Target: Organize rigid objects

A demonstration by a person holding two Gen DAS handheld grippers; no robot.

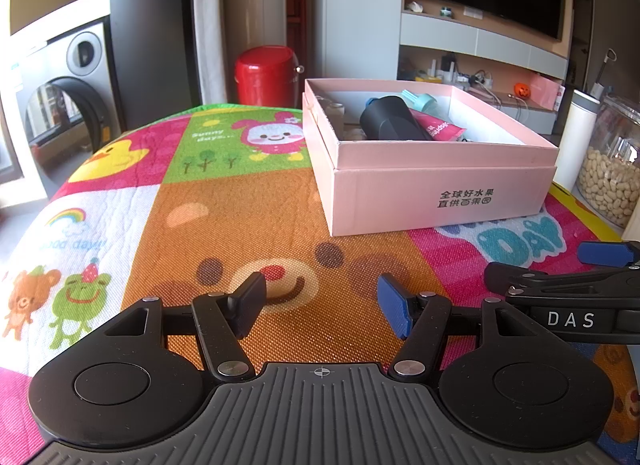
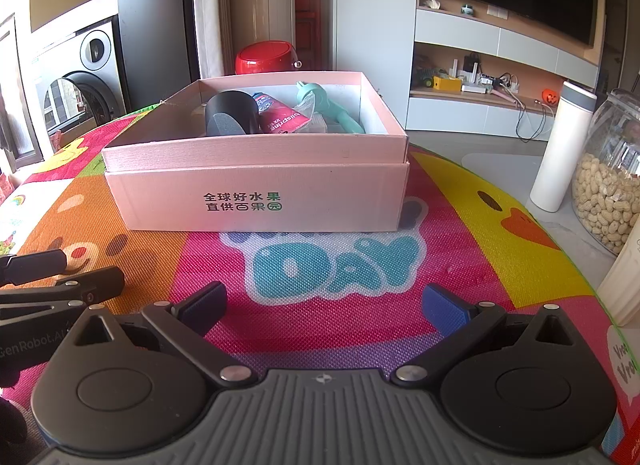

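A pink cardboard box (image 1: pixel 440 197) (image 2: pixel 260 201) stands on a colourful cartoon mat (image 1: pixel 248 217) (image 2: pixel 340 265). Inside it lie a black cylinder (image 1: pixel 390 123) (image 2: pixel 232 113), a pink tube (image 1: pixel 438 129) (image 2: pixel 280 121) and a teal handled tool (image 1: pixel 420 101) (image 2: pixel 332 105). My left gripper (image 1: pixel 322 305) hovers low over the mat, in front of the box and to its left, open and empty. My right gripper (image 2: pixel 324 311) is open with nothing between its fingers, straight in front of the box. Each gripper shows at the edge of the other's view.
A glass jar of peanuts (image 2: pixel 608 193) (image 1: pixel 612 177) and a white bottle (image 2: pixel 560 145) (image 1: pixel 576 137) stand at the table's right edge. Beyond the table are a red bin (image 1: pixel 266 75), a washing machine (image 1: pixel 60 97) and a TV shelf (image 2: pixel 480 77).
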